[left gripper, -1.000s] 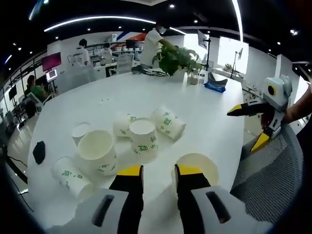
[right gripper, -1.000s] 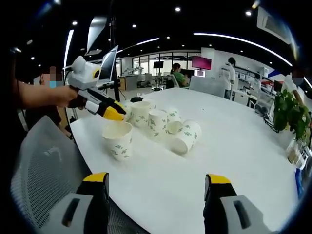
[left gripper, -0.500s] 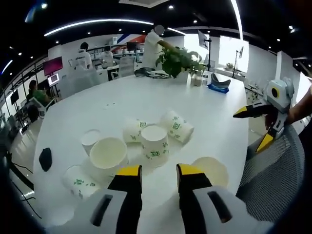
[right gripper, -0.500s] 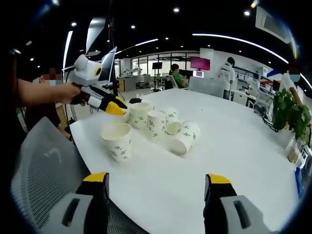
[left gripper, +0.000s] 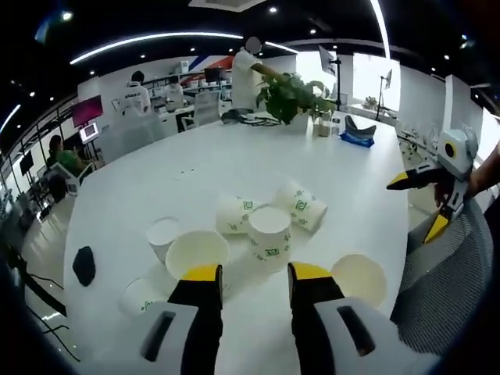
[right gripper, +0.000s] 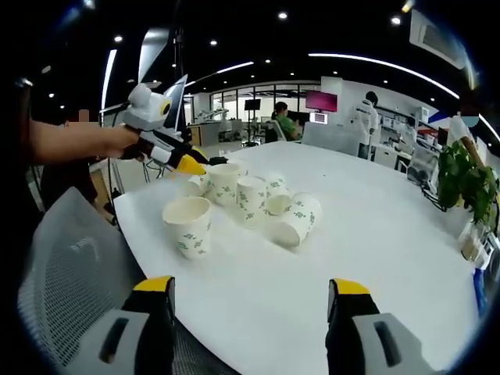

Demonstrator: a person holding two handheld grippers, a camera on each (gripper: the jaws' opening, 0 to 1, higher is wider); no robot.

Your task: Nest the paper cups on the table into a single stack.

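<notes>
Ahead, cups (left gripper: 269, 230), left gripper (left gripper: 250, 275) above, empty.

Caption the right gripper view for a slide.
Open right claw faces loose paper cups on a white table.

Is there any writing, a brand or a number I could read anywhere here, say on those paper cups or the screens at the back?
No text can be read in either view.
Paper cups: green printed marks, too small and blurred to read as words.
Wall screen: a pink glow, nothing legible.
Blue item at the table's far edge: no legible label.
</notes>
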